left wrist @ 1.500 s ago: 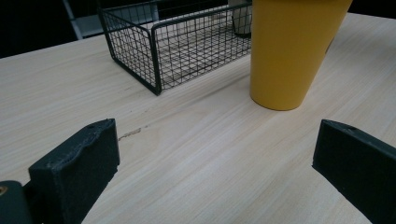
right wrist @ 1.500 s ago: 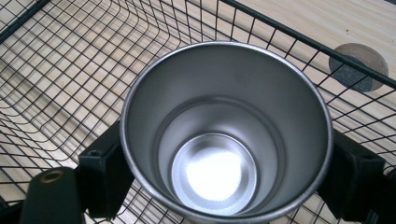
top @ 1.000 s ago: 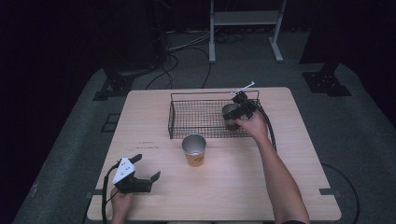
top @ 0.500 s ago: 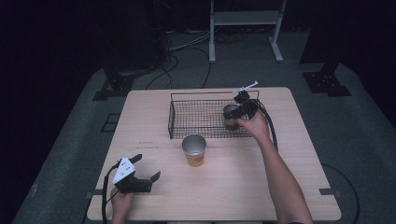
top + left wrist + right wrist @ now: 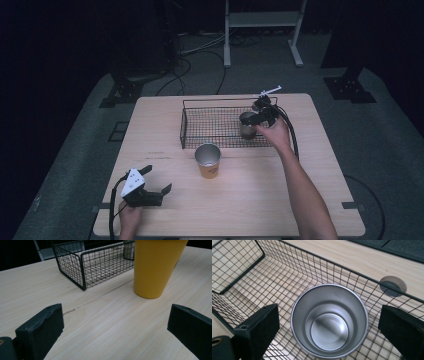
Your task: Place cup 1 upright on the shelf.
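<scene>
The left gripper [image 5: 156, 191] is resting open on the bench [image 5: 310, 200], near the yellow cup [image 5: 208, 160]. In the wire basket [image 5: 210, 127], the right gripper [image 5: 329, 336] is gaping around the steel cup [image 5: 329, 321]; any sideways nudge could be tipping it.

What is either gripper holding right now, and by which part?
Nothing. The right gripper has its jaws open around the steel cup without touching; the left gripper is open.
</scene>
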The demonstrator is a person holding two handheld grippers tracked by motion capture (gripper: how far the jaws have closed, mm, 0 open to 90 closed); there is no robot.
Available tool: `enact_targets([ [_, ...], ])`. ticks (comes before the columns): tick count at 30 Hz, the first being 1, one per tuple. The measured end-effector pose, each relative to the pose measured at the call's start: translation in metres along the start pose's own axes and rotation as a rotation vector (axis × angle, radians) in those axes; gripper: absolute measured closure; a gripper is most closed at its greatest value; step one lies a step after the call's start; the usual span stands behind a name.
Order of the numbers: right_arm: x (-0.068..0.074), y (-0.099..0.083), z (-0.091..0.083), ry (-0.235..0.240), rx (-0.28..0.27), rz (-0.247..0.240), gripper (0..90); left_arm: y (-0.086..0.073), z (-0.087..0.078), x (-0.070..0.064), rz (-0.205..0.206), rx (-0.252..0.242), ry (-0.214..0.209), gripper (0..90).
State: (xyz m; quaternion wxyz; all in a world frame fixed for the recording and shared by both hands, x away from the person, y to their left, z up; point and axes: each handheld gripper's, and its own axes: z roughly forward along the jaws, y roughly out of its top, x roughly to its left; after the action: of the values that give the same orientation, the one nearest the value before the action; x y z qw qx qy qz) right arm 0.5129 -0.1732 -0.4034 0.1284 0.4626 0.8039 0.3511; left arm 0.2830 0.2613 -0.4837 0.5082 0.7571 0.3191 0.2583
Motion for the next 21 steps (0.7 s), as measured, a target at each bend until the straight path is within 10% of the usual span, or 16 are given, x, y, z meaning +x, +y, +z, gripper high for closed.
enact_targets([
  [21,-0.008,-0.002,-0.047,0.0,-0.097,0.001,3.4,0.0,0.0,0.0,0.002,0.004,0.0,0.0],
])
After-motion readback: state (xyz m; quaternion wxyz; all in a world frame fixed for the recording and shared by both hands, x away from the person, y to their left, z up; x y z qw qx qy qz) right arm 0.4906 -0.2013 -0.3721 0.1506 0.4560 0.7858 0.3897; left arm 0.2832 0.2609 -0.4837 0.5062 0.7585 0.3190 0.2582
